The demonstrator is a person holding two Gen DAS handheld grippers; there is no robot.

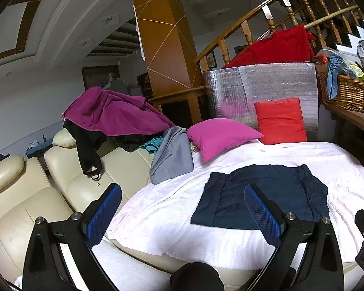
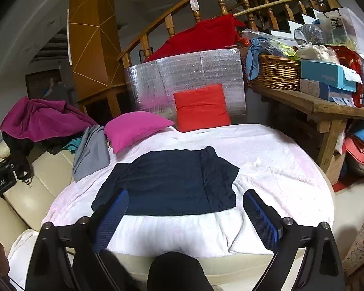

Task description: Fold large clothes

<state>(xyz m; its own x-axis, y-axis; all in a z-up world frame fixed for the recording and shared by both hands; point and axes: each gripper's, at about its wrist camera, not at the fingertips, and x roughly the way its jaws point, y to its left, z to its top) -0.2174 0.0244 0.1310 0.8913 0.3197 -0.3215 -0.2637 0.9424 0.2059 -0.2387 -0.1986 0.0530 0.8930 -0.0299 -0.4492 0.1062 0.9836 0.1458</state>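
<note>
Grippers spread wide and empty above navy garment, partly folded.

Left gripper (image 1: 182, 208) and right gripper (image 2: 185, 211) hold nothing; the navy garment (image 2: 172, 184) lies flat on the white blanket (image 2: 279, 160). Advise pinching the near hem corners and folding evenly. Pink cushion (image 2: 133, 127), red cushion (image 2: 201, 108) and grey cloth (image 2: 91, 152) sit beyond, not obstructing.
</note>
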